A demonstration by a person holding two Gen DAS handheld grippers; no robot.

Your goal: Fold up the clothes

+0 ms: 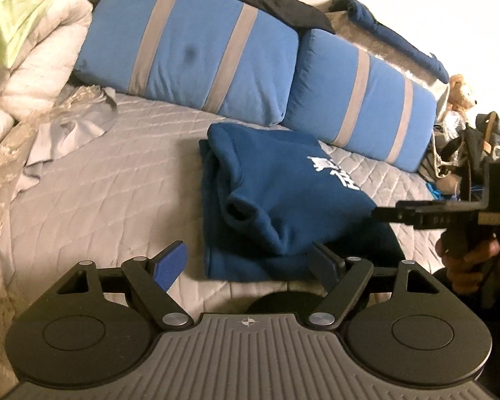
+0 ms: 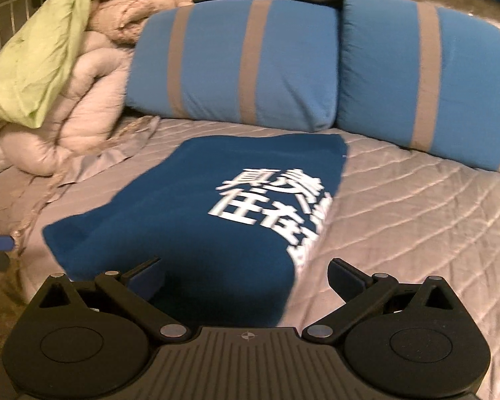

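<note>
A dark blue top (image 1: 283, 200) with white print lies folded on the grey quilted bed cover (image 1: 116, 183). One rolled sleeve end bulges at its near side. My left gripper (image 1: 250, 263) hangs open just in front of the top's near edge, pads clear of the cloth. The right gripper (image 1: 380, 215) comes in from the right, held by a hand (image 1: 466, 263), with its tips at the top's right edge. In the right wrist view the same top (image 2: 190, 220) fills the middle. My right gripper (image 2: 246, 278) stands wide open over its near end and holds nothing.
Two blue pillows with grey stripes (image 1: 196, 56) (image 1: 360, 100) line the far side. A black garment (image 1: 270, 3) and another blue one (image 1: 396, 36) lie behind them. A bunched pale quilt with green cloth (image 2: 50, 66) sits left. A teddy bear (image 1: 460, 93) and clutter sit right.
</note>
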